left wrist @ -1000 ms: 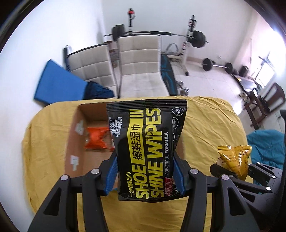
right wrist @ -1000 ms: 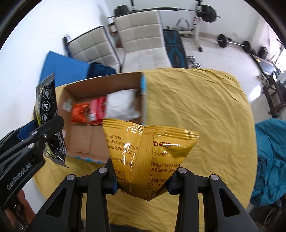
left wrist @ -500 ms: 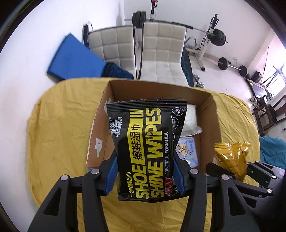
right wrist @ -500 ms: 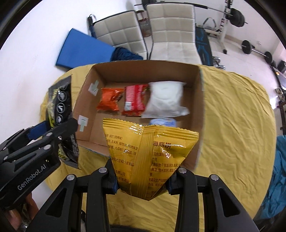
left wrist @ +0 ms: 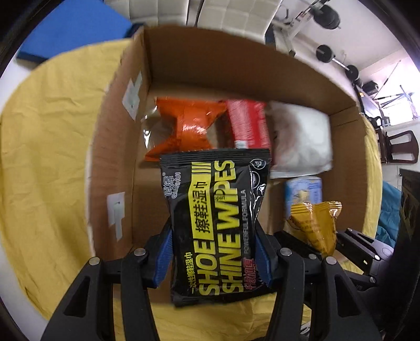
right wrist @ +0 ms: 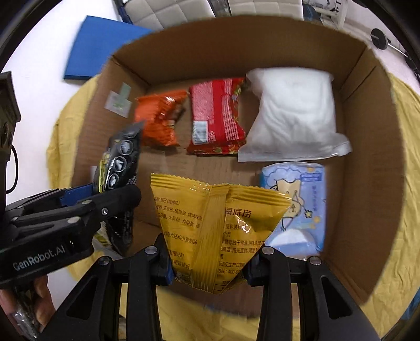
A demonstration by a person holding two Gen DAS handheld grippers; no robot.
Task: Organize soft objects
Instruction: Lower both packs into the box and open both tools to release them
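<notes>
My left gripper (left wrist: 214,251) is shut on a black and yellow shoe wipes pack (left wrist: 218,223), which hangs over the near left part of an open cardboard box (left wrist: 115,147). My right gripper (right wrist: 208,265) is shut on a yellow snack bag (right wrist: 210,223) over the box's (right wrist: 367,162) near middle. From the right wrist view, the left gripper (right wrist: 113,194) with the wipes pack (right wrist: 120,157) shows at the left. On the box floor lie an orange packet (right wrist: 160,123), a red packet (right wrist: 215,115), a white pouch (right wrist: 294,112) and a light blue tissue pack (right wrist: 299,199).
The box sits on a table under a yellow cloth (left wrist: 47,157). Beyond it stand two white padded chairs (left wrist: 231,13), a blue mat (right wrist: 105,44) against the wall, and barbell weights (left wrist: 328,52). A hand (right wrist: 39,296) holds the left gripper.
Both grippers have dropped towards the box and tipped downward, each keeping its pack. The box now fills both views, and its contents look much closer.
</notes>
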